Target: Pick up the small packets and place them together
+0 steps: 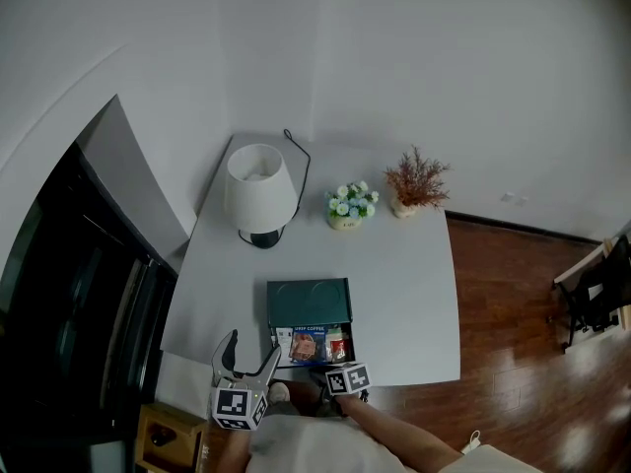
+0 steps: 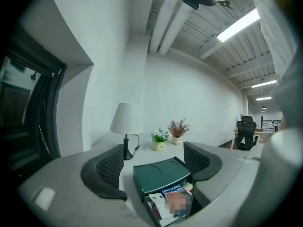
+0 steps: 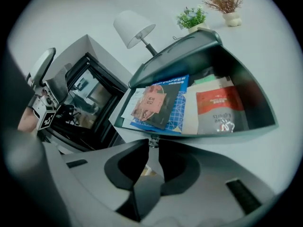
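Our right claw (image 3: 151, 144) pinches the drawer knob (image 3: 151, 139), our left claw (image 2: 154, 155) gapes empty. The packets (image 3: 220, 110) look light and floppy, so we'd grip an edge.

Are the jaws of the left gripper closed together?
No, the jaws of the left gripper stand wide apart, gripping nothing.

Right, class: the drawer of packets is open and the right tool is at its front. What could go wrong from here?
The right tool seems pinched on the tiny knob of the drawer; it could slip off.
The drawer is out near the table's front edge; pulled further, it might leave the green box and spill.
The packets overlap, so lifting one may drag another.
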Demonstrator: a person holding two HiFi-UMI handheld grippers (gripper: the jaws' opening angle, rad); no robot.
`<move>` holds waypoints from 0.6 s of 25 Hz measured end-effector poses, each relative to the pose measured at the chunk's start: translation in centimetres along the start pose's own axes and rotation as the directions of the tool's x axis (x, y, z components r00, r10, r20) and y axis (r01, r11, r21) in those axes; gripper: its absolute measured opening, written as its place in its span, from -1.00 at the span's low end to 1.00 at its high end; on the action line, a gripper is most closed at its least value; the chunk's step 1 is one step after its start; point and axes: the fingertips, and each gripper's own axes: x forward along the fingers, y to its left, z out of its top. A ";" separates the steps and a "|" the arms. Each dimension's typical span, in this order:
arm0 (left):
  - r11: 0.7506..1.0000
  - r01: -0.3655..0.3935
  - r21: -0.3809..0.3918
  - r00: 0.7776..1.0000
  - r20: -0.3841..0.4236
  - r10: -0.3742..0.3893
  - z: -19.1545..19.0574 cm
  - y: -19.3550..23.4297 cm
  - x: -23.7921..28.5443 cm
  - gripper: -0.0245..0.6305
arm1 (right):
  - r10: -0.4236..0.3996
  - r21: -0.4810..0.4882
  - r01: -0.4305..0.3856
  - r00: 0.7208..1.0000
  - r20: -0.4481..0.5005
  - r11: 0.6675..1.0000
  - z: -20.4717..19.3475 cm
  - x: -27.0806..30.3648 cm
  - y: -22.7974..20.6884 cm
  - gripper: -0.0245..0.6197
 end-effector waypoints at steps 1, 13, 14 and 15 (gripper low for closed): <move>1.000 0.004 0.001 1.000 -0.005 -0.004 -0.1 -0.1 0.1 0.23 | -0.007 -0.007 0.007 1.000 0.000 1.000 0.0 -0.1 -0.1 -0.74; 1.000 0.019 -0.013 1.000 0.009 -0.019 0.4 -0.6 0.7 0.23 | 0.146 -0.192 -0.134 0.988 0.051 0.972 0.2 -4.3 3.9 -0.17; 1.000 0.020 -0.011 1.000 0.013 -0.020 0.6 -0.6 0.9 0.23 | 0.162 -0.213 -0.143 0.984 0.078 0.967 0.9 -5.2 4.6 -0.17; 1.000 0.022 -0.009 1.000 0.016 -0.022 0.7 -0.7 1.0 0.23 | 0.179 -0.236 -0.149 0.977 0.113 0.960 1.9 -6.1 5.4 -0.17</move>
